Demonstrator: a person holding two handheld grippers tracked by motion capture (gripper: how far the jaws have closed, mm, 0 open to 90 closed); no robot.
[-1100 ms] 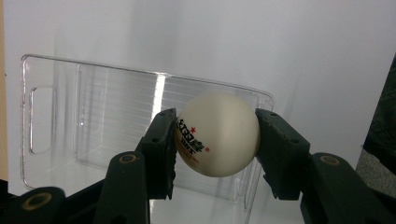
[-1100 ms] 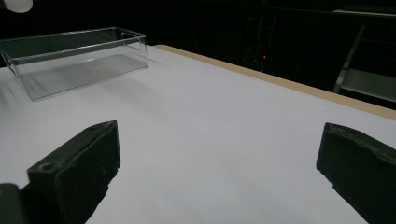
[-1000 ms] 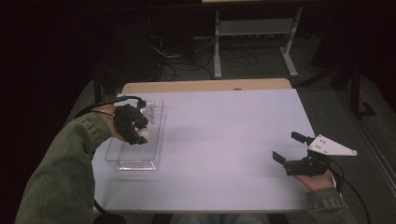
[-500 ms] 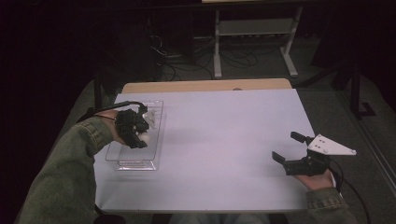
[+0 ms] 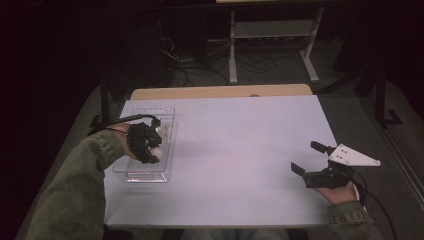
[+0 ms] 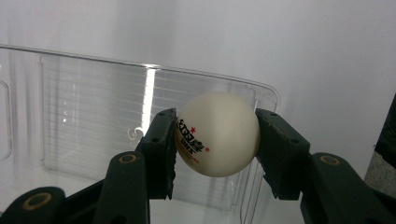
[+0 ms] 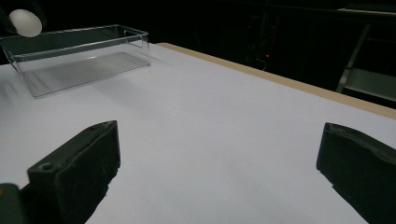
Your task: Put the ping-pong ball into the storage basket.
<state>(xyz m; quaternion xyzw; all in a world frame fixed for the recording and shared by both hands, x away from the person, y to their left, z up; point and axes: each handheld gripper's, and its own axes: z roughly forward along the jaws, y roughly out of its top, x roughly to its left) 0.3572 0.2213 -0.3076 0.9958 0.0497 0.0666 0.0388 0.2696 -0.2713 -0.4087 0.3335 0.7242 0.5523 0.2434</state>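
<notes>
The white ping-pong ball [image 6: 218,134] is pinched between your left gripper's [image 5: 147,145] two black jaws, one pad on each side of it, red star and lettering facing the left jaw in the left gripper view. You're holding it up over the clear plastic bin [image 5: 165,116], which sits on the left part of the white table [image 5: 240,150]; in the left gripper view the ribbed bottom of the bin is right behind the ball, so it's above the bin and not resting in it. From the right gripper view you can catch the ball [image 7: 25,22] at the far corner, above the bin's [image 7: 79,56] rim. Your right gripper [image 5: 310,162] is well apart from all that, over the right side of the table near the front edge, jaws spread wide with nothing but bare tabletop between them. Your sleeves are green, both forearms coming in from the bottom.
</notes>
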